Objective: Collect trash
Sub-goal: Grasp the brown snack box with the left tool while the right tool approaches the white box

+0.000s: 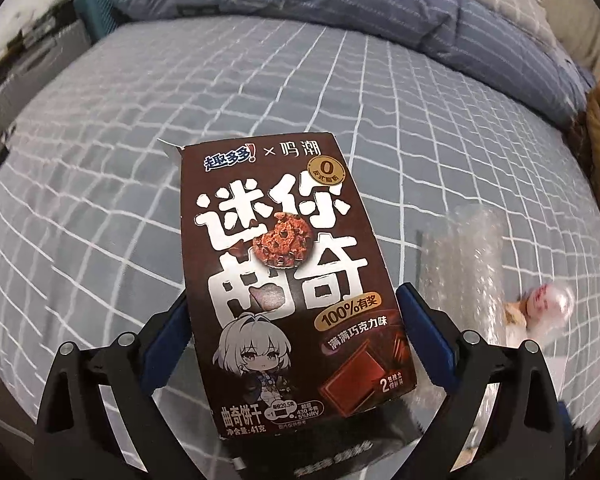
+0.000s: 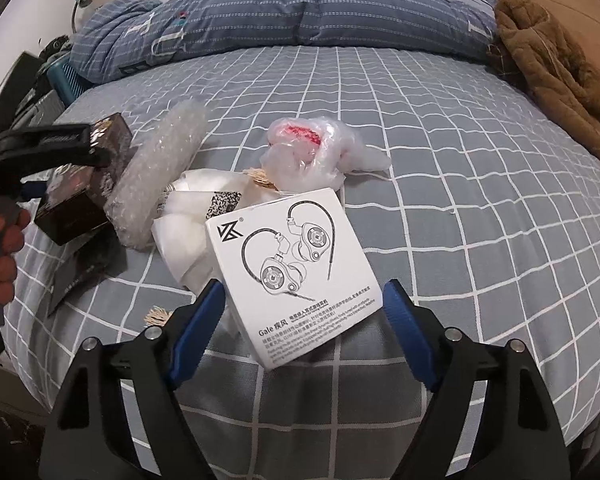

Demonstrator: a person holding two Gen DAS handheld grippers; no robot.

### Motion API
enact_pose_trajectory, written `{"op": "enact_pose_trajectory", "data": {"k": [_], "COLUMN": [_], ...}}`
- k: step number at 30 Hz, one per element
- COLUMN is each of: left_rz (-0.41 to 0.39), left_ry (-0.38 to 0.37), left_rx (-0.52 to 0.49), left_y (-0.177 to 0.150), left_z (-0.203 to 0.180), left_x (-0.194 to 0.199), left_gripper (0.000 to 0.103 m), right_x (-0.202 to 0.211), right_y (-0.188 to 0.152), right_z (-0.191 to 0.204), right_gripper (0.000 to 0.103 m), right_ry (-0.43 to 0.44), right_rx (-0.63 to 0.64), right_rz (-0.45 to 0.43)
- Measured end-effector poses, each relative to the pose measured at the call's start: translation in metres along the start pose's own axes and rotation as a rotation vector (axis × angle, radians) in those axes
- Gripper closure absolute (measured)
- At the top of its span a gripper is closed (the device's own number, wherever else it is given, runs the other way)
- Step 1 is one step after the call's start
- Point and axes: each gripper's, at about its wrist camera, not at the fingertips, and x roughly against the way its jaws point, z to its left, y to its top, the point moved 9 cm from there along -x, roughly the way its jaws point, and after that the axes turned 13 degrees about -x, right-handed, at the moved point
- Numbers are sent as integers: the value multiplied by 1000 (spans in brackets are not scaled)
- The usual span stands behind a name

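My left gripper (image 1: 294, 316) is shut on a brown cookie box (image 1: 292, 280), its blue pads pressed against the box's two long sides. In the right wrist view the same cookie box (image 2: 84, 200) hangs just above the bed at the far left, with a person's hand (image 2: 0, 240) on the handle. My right gripper (image 2: 302, 292) stands open around a white earphone box (image 2: 296, 268) lying on the checked sheet (image 2: 460, 220); a thin gap shows beside each pad. A bubble-wrap roll (image 2: 156, 176), a white paper bag (image 2: 192, 220) and a crumpled clear plastic bag (image 2: 308, 152) lie just beyond.
A black flat packet (image 2: 84, 276) lies under the lifted cookie box near the bed's left edge. A blue striped quilt (image 2: 280, 20) is bunched across the far end. A brown fleece garment (image 2: 560, 80) lies at the right side. Dark clutter (image 2: 32, 92) sits beside the bed.
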Motion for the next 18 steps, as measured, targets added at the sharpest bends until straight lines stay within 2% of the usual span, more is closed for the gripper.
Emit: {"op": "enact_pose_trajectory", "data": {"k": [6,14,18], "left_rz": [-37,-49,-57], "left_ry": [-42,-96,-100], "left_rx": [-49,-90,-114], "left_y": [-12,-15,-18], "left_z": [3,-2,-3], "left_x": [31,40,42], "left_gripper": [9,9,9], "right_x": [7,26,36], "right_y": [-1,-11,-15], "right_z": [-2,5,6], "right_gripper": [28,30,30], "right_ry": [6,-6,-6], "right_rx": [-34,-38,-43], "right_rz": [4,1,-6]}}
